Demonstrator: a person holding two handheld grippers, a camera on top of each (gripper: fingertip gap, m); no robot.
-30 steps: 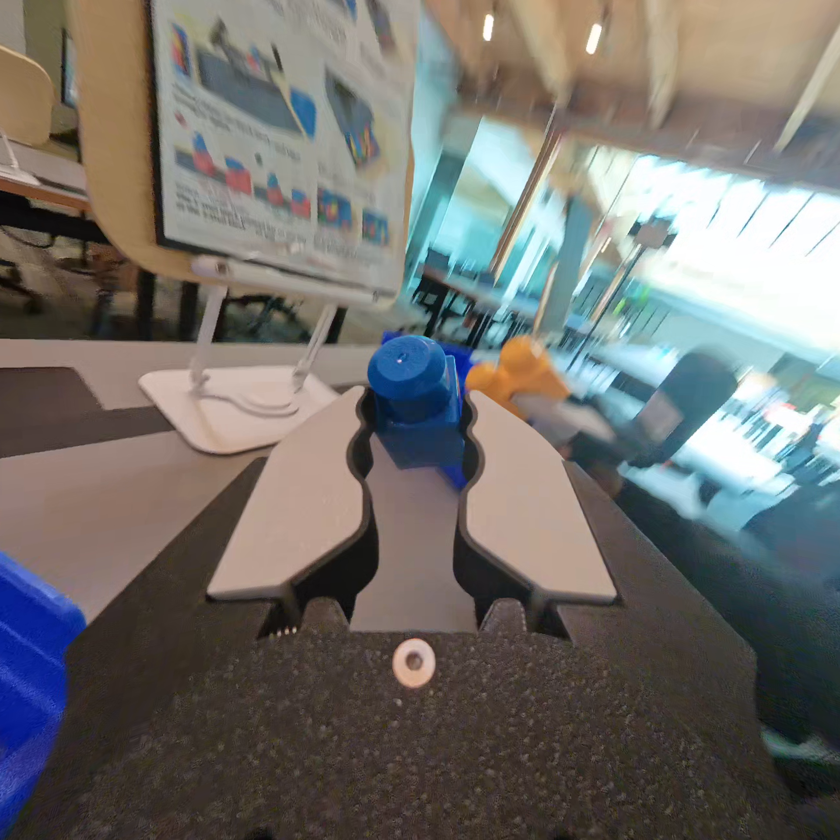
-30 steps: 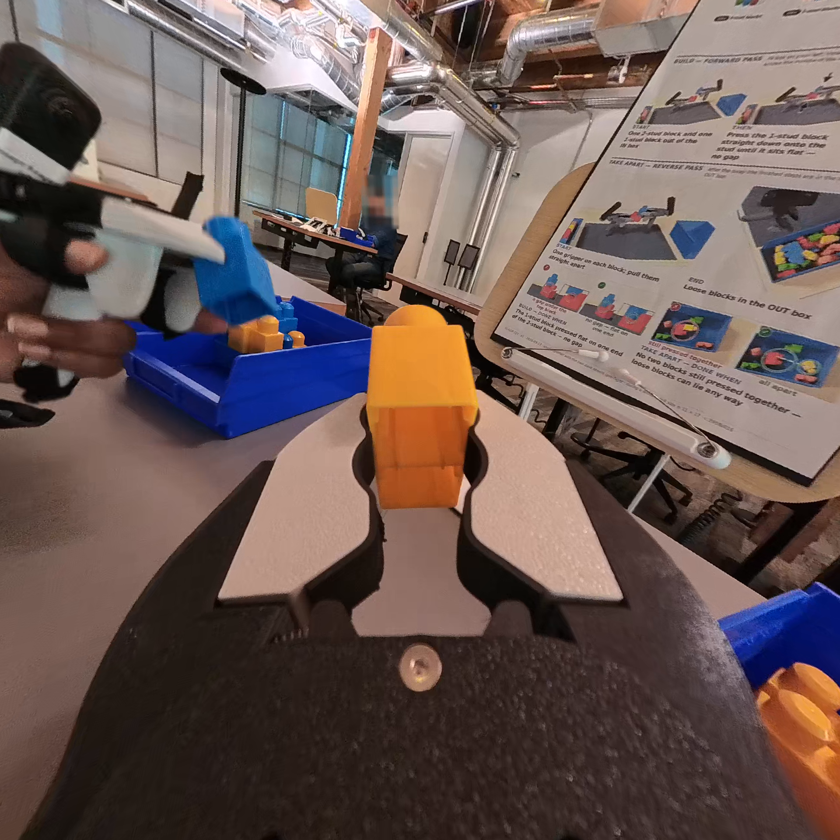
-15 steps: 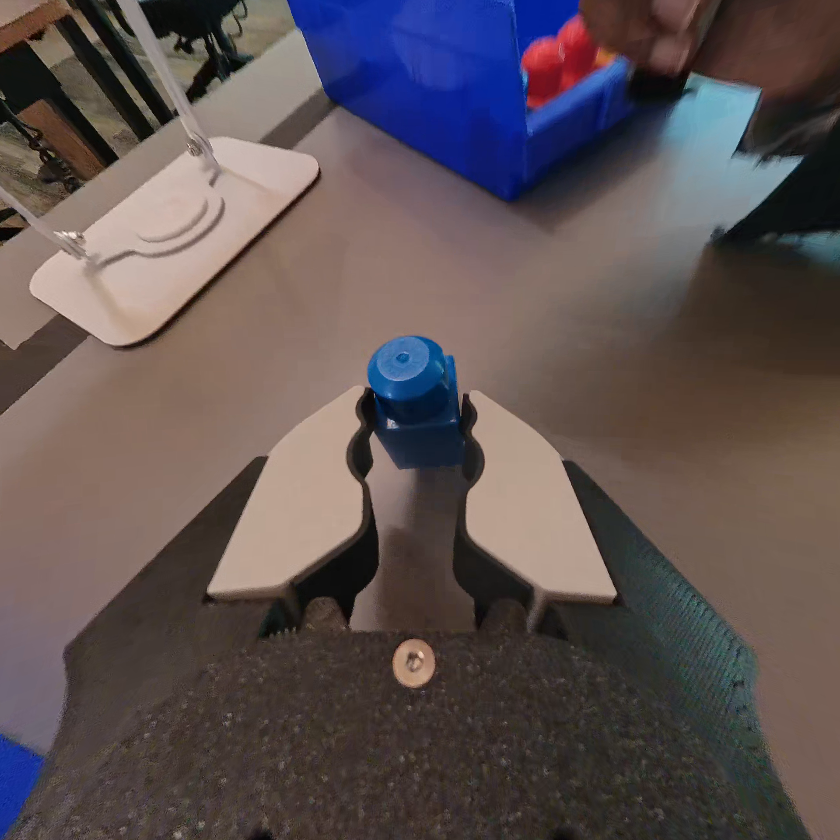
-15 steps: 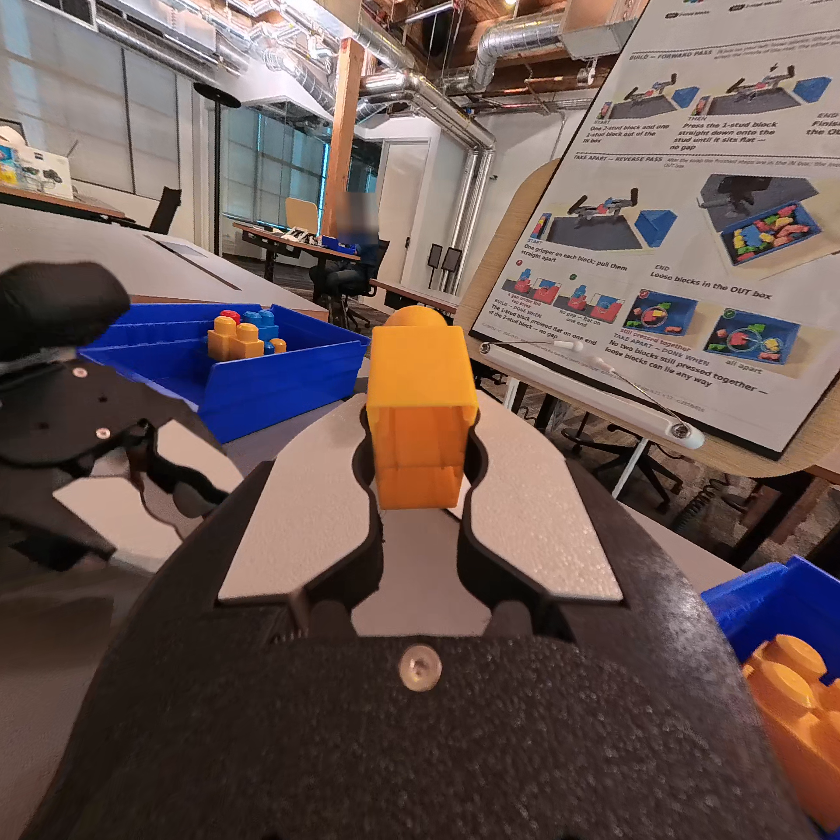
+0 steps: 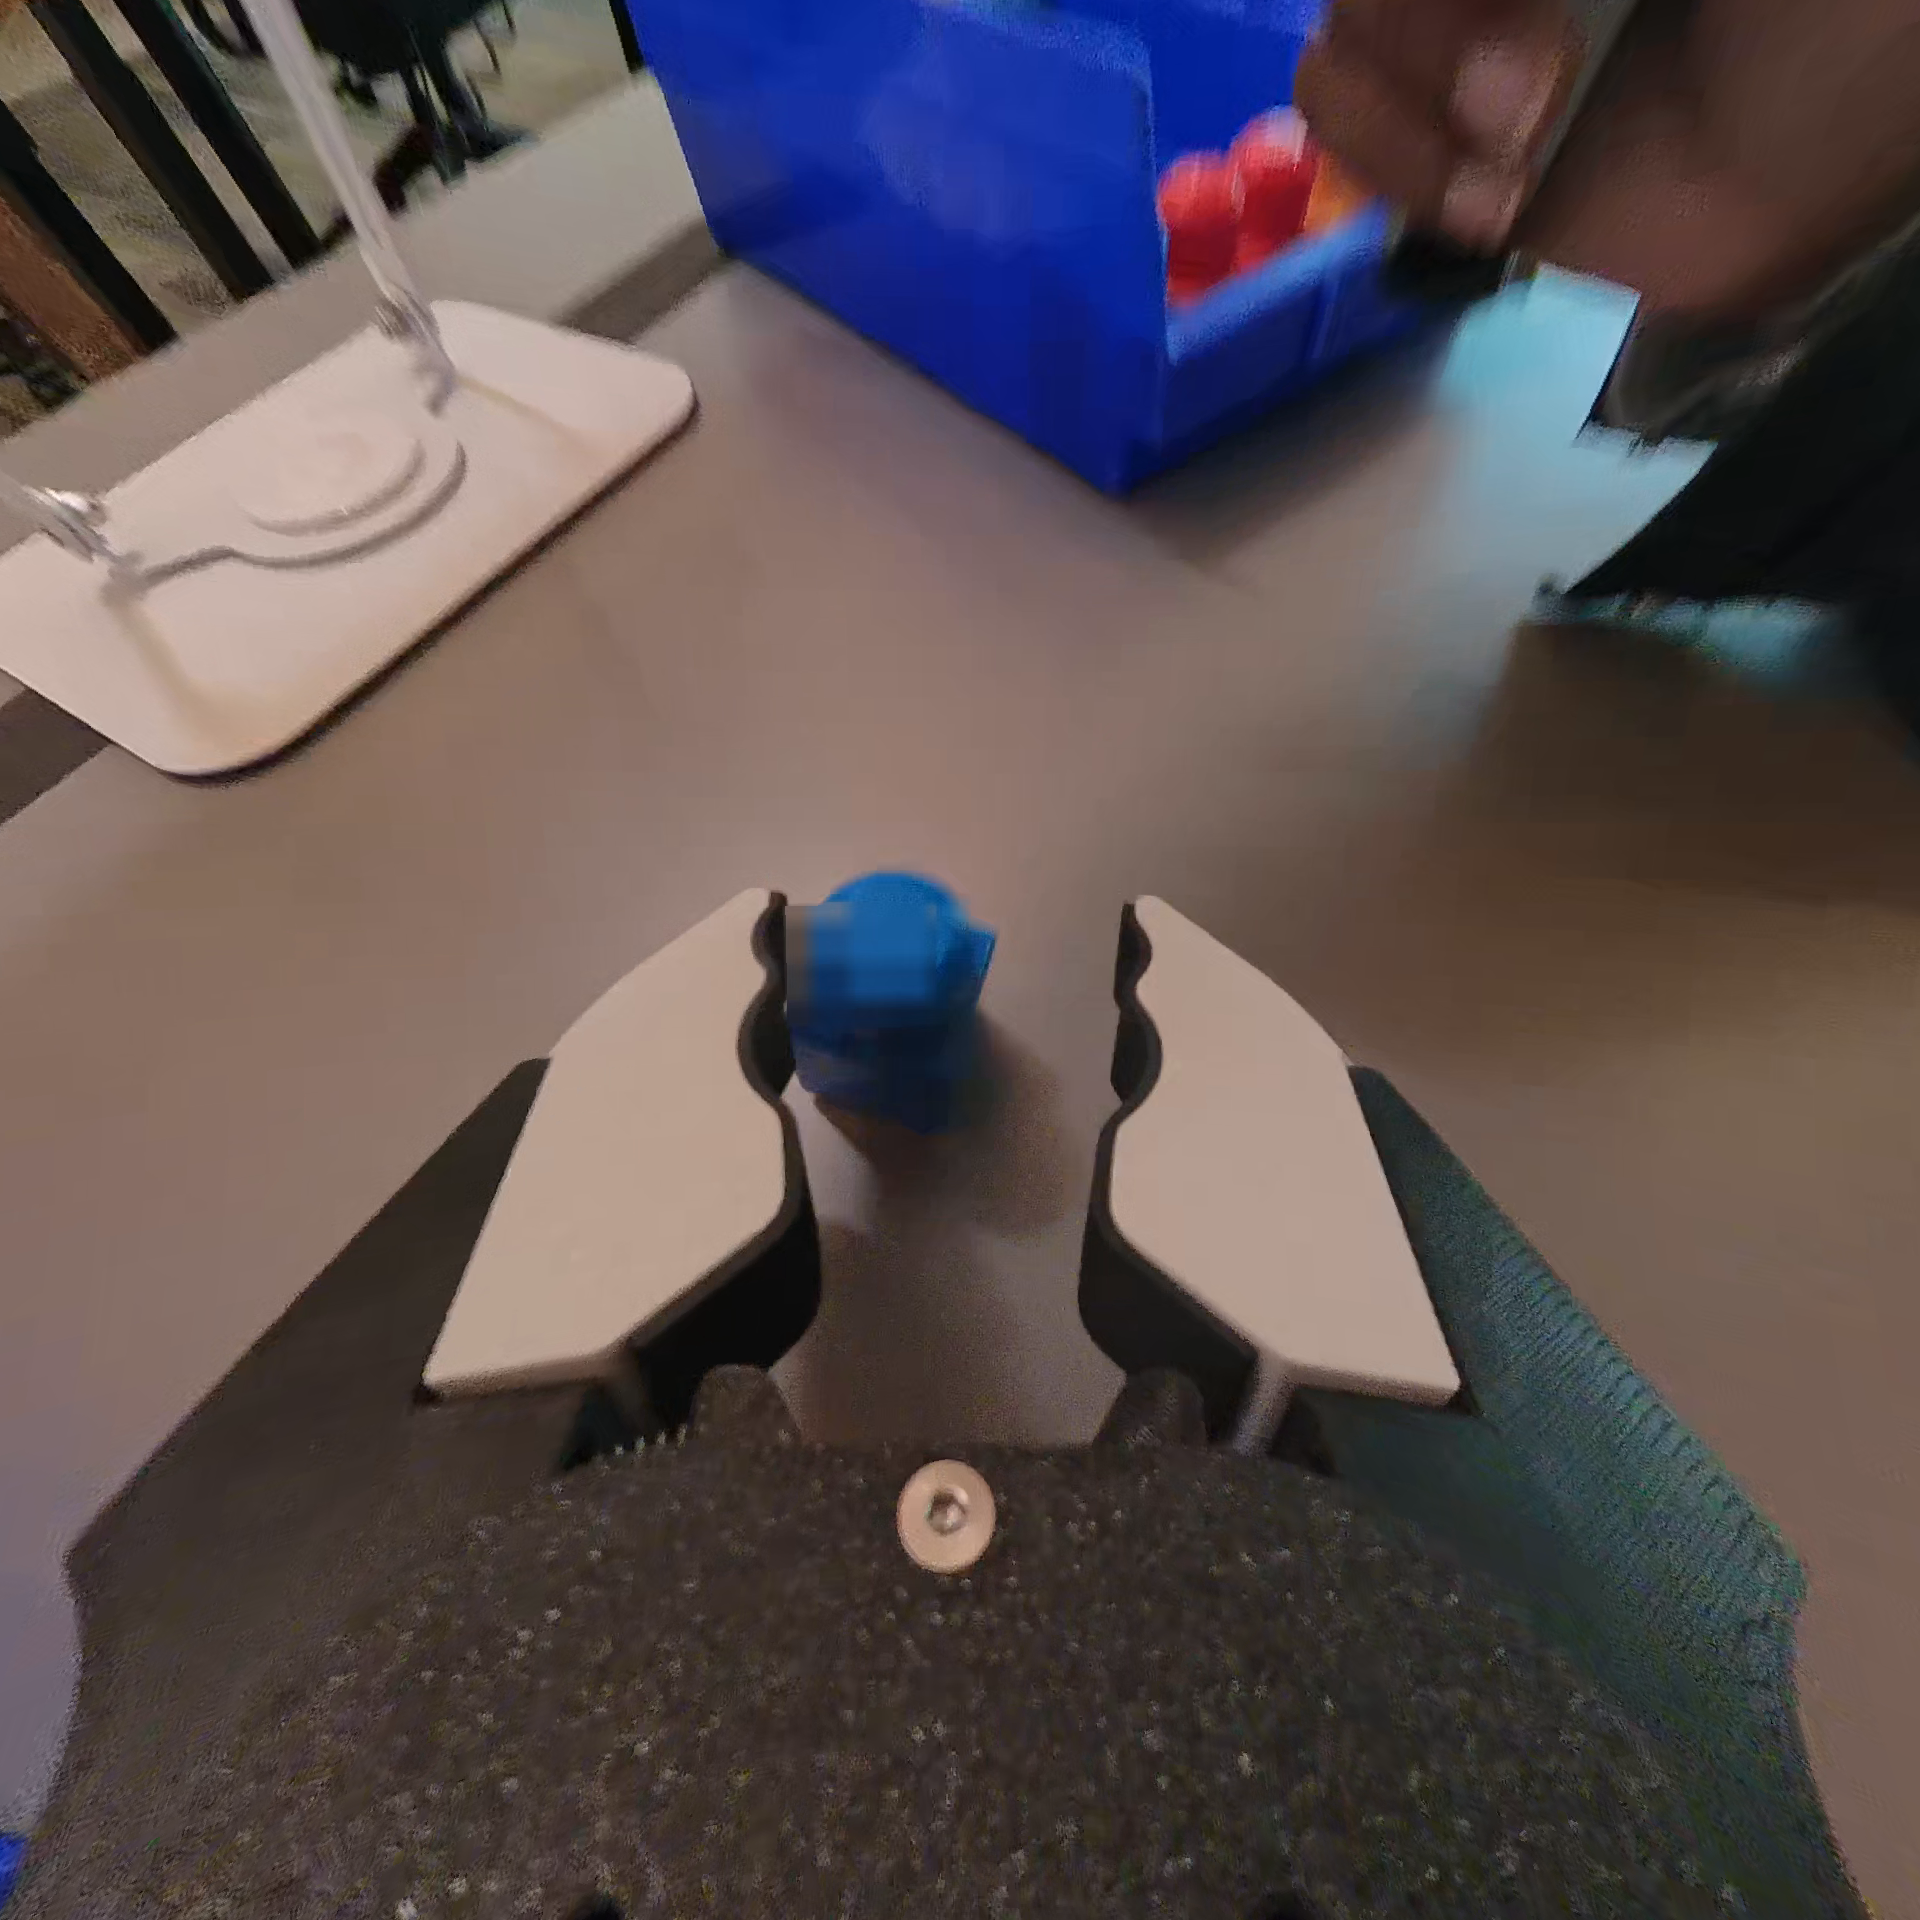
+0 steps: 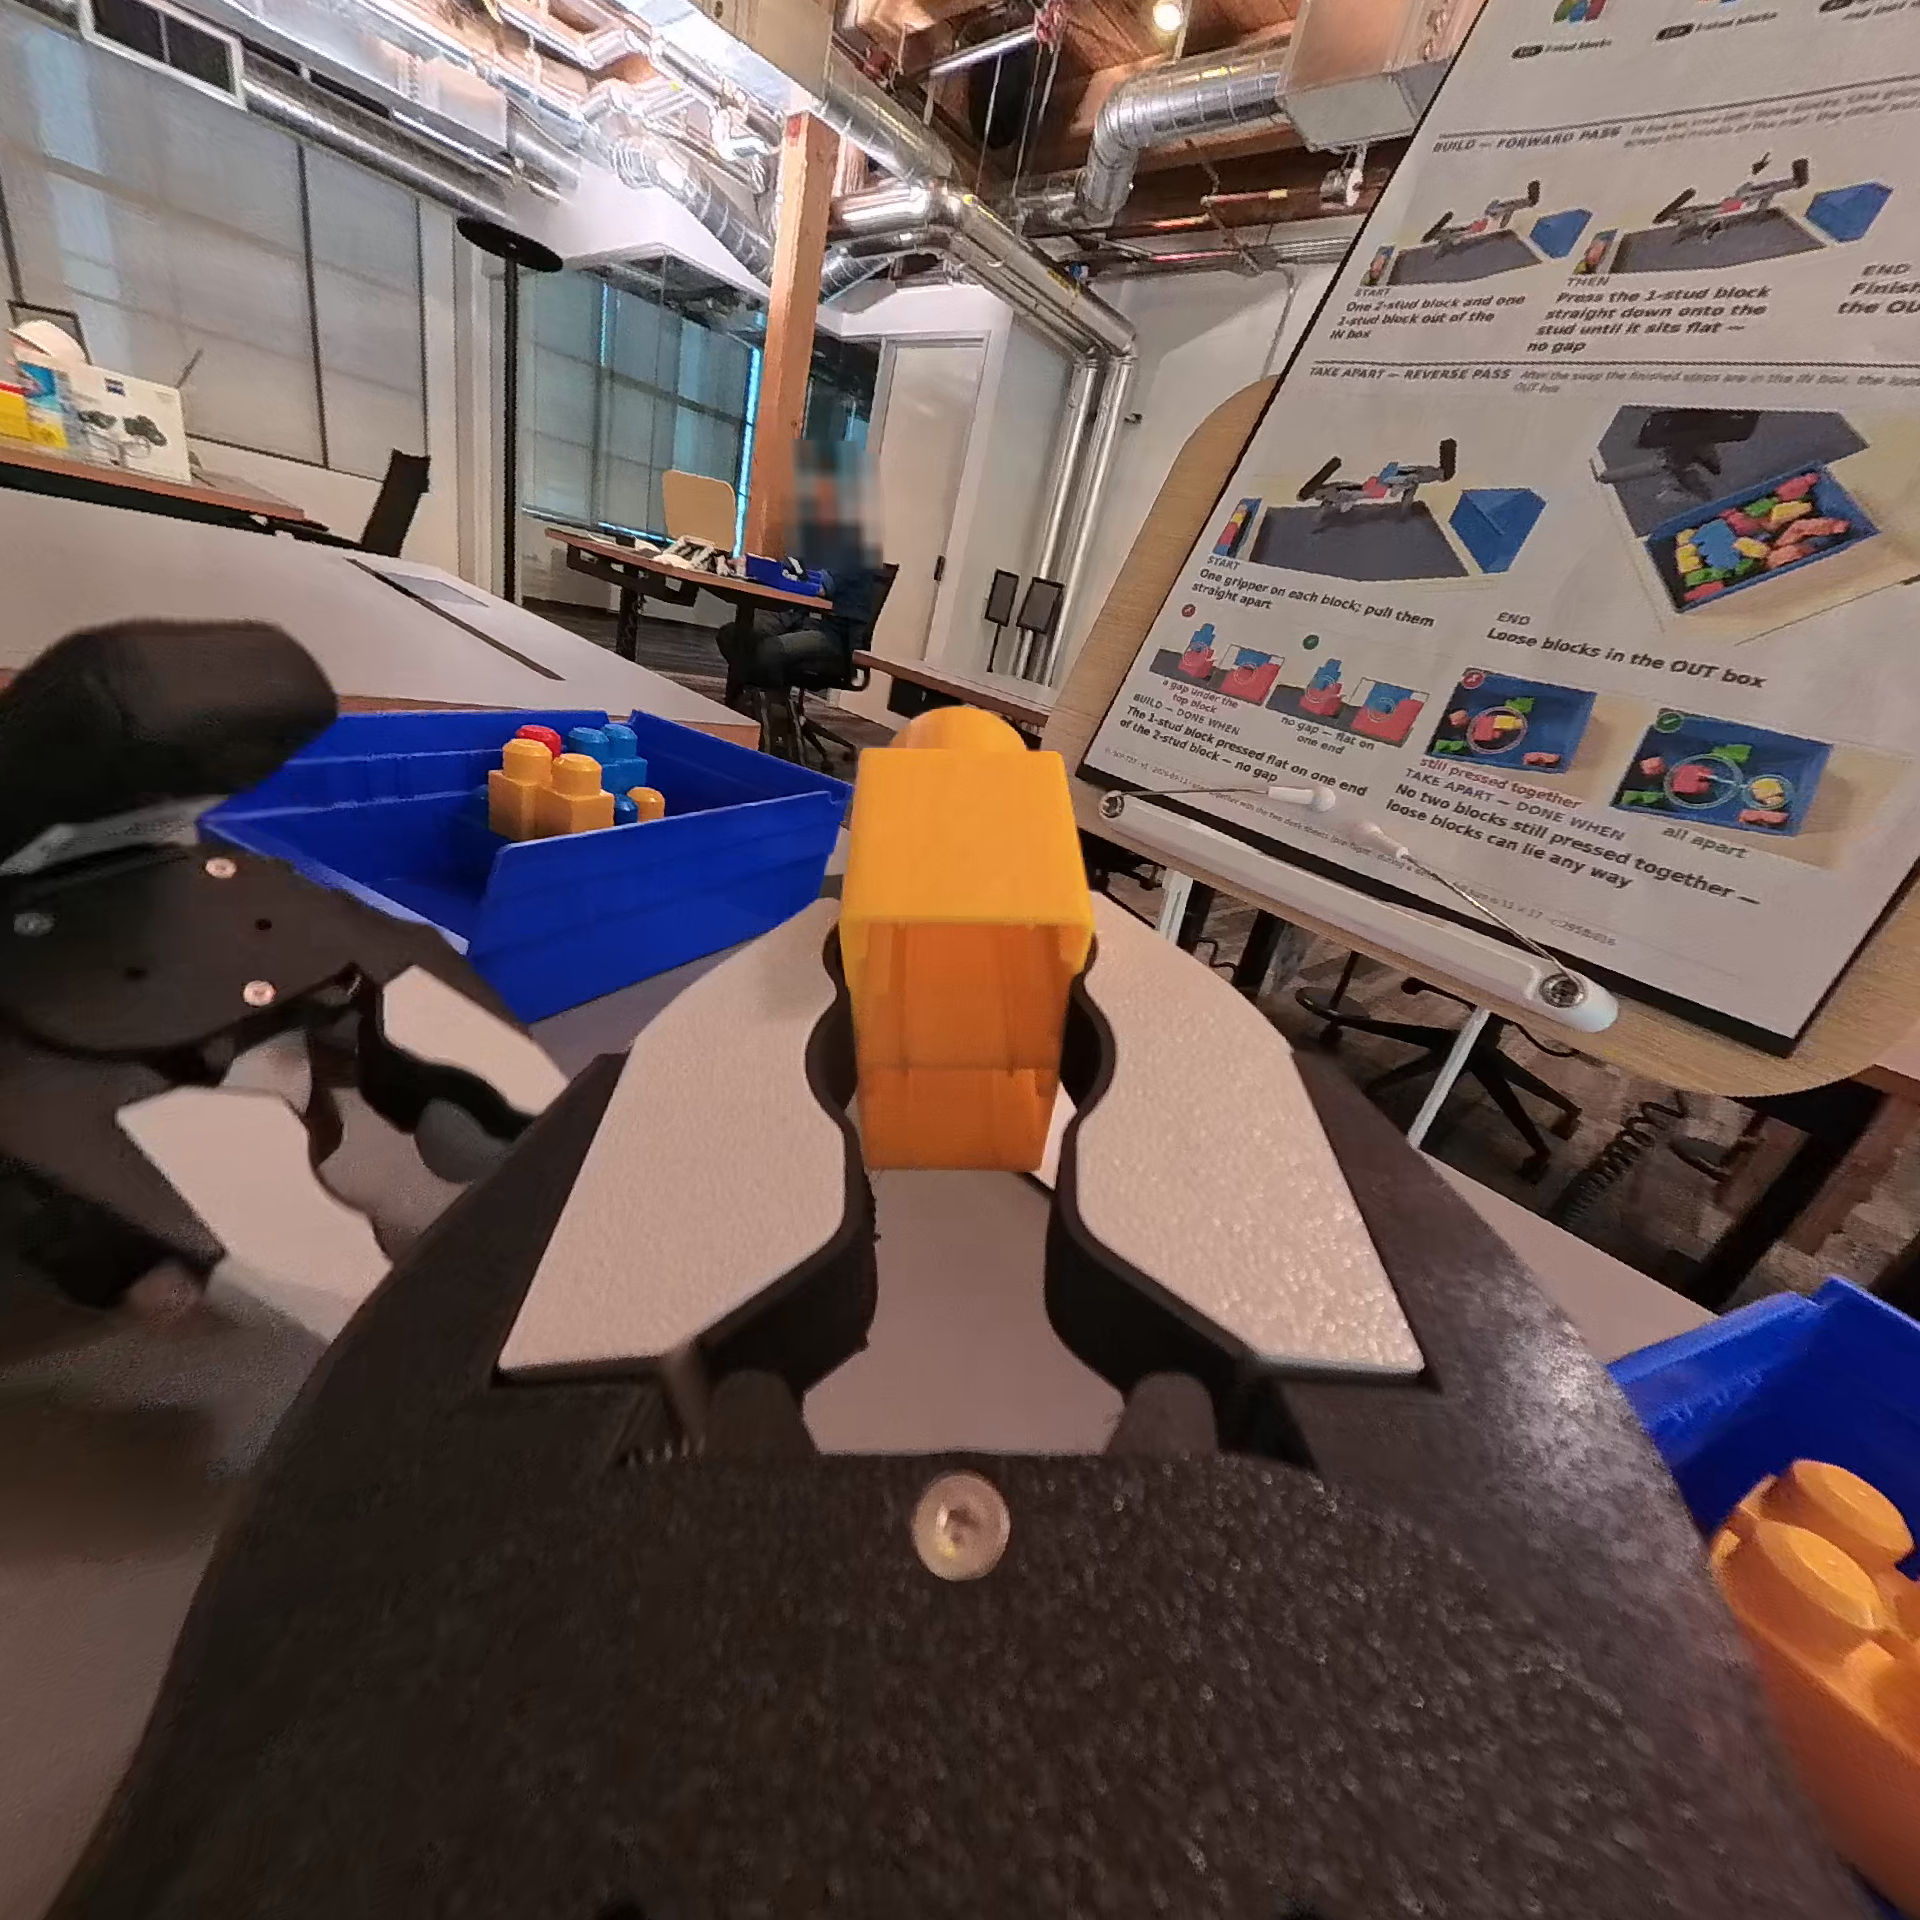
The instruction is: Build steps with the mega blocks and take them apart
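Note:
In the left wrist view my left gripper [image 5: 945, 935] is open just above the grey table [image 5: 1039, 675]. A small blue one-stud block [image 5: 888, 1013], blurred, stands between the fingers close to the left pad, with a clear gap to the right pad. In the right wrist view my right gripper [image 6: 961, 935] is shut on an orange block [image 6: 961, 914], stud pointing away, held above the table. The left gripper [image 6: 312, 1122] also shows there at the left, low over the table.
A blue bin [image 5: 935, 260] with red blocks [image 5: 1236, 208] stands ahead of the left gripper, a hand [image 5: 1455, 125] above it. A white stand base [image 5: 312, 540] carries the instruction board [image 6: 1558, 520]. Another blue bin [image 6: 582, 904] holds joined blocks [image 6: 551, 790]. About 15 cm separates my left fingertips from my right.
My left gripper swung down to the table with the blue block, then opened; the block left the grasp and stays between the fingers. The right gripper keeps its hold on the orange block.

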